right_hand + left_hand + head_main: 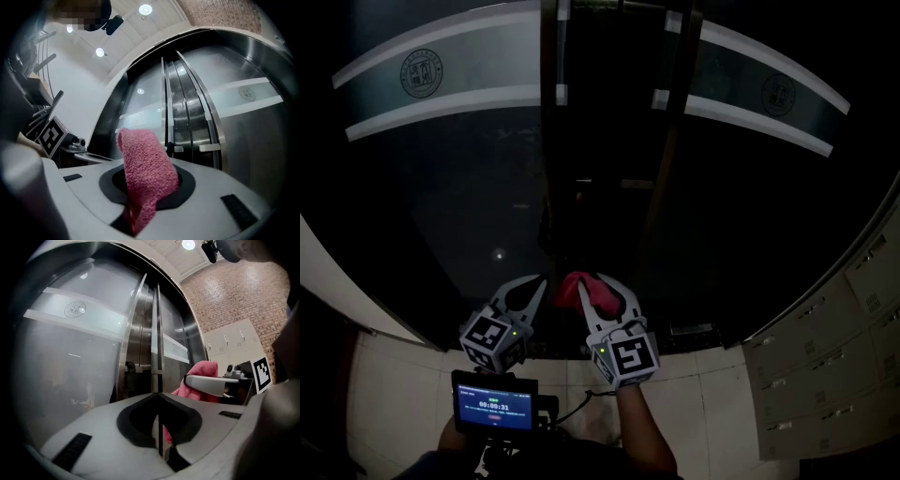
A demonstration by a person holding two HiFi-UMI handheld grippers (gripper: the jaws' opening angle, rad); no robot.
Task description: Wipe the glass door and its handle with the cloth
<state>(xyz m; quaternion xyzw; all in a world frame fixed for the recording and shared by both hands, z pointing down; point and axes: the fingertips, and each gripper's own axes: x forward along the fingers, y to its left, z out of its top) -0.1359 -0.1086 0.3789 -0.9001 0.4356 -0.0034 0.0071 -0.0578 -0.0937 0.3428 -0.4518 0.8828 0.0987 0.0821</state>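
the pink terry cloth (146, 171), likely limp and light (best pinched mid-fold), sits clamped in the right gripper (602, 298); left gripper (158, 427) closed, empty.

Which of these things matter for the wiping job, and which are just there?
For the job: pink cloth, right gripper clamped on it, glass door, door handle.

Just there: left gripper (shut, empty), lockers, small screen, brick wall.

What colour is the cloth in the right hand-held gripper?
Pink. The cloth shows best in the right gripper view.
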